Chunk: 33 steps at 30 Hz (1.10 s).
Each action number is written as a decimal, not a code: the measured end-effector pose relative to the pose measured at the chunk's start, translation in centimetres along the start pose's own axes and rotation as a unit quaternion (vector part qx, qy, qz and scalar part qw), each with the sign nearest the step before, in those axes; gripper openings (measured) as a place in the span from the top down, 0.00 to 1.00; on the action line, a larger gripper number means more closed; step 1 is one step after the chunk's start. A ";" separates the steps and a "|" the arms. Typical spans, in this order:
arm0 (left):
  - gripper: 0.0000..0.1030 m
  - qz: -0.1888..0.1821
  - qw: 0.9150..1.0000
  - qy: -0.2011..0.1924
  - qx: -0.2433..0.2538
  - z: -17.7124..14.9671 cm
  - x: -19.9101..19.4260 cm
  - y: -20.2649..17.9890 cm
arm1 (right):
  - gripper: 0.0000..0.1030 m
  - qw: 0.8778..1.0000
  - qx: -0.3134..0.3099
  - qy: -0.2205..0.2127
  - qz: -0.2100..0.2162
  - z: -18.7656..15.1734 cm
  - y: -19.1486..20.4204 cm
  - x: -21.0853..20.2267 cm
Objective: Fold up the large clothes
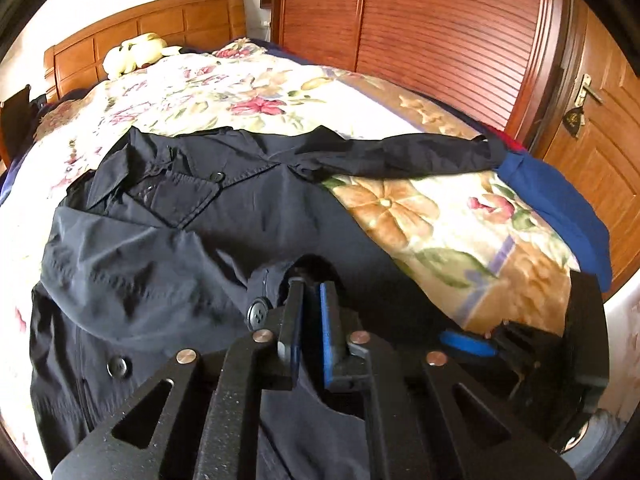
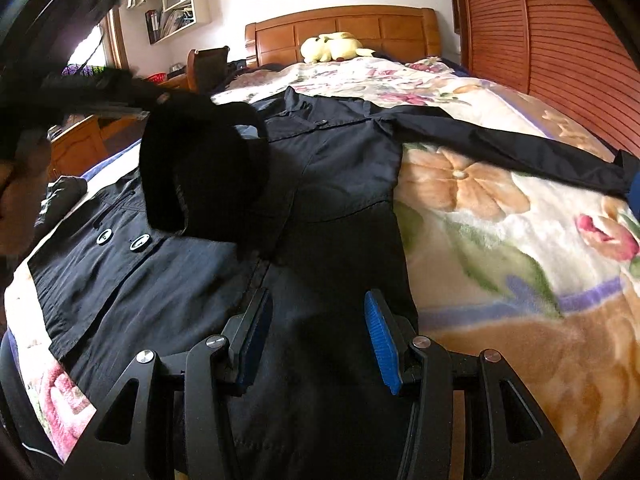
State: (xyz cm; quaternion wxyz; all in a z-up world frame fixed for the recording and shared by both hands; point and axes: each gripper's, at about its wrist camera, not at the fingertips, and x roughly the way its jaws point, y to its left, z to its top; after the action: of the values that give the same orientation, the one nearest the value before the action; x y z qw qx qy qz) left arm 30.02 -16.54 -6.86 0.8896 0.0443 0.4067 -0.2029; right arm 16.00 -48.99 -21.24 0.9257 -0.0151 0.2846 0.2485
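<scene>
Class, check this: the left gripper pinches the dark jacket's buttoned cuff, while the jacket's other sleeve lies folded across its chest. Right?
Not quite. The left gripper does pinch the cuff, but the other sleeve lies stretched straight out over the floral bedspread, as the right wrist view shows.

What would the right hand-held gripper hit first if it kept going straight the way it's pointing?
Most likely the dark coat spread on the bed: the right hand-held gripper points down at its lower front, jaws open and empty. Depth is hard to judge.

Daylit bedroom — wooden headboard [image 2: 340,28], slatted wardrobe doors [image 1: 440,20], wall shelves [image 2: 180,4] beside a window [image 2: 96,48].
</scene>
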 end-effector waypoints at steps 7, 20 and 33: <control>0.69 0.003 1.000 -0.015 0.011 0.5 -2.0 -0.3 | 0.52 1.000 0.008 0.000 0.008 0.3 -0.2 0.1; 0.64 0.011 0.998 -0.056 -0.011 -4.8 -4.2 4.4 | 0.52 1.000 0.002 -0.002 -0.009 0.3 0.3 0.2; 0.64 0.090 0.990 -0.075 -0.076 -11.5 -5.4 12.5 | 0.52 0.999 -0.018 0.004 -0.026 0.6 0.6 0.8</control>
State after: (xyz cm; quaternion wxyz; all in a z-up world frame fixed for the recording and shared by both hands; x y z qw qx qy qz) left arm 23.74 -0.54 -11.55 0.9330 -0.0022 0.3476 -0.0931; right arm 16.60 -48.05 -21.11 0.9303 -0.0401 0.2837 0.2292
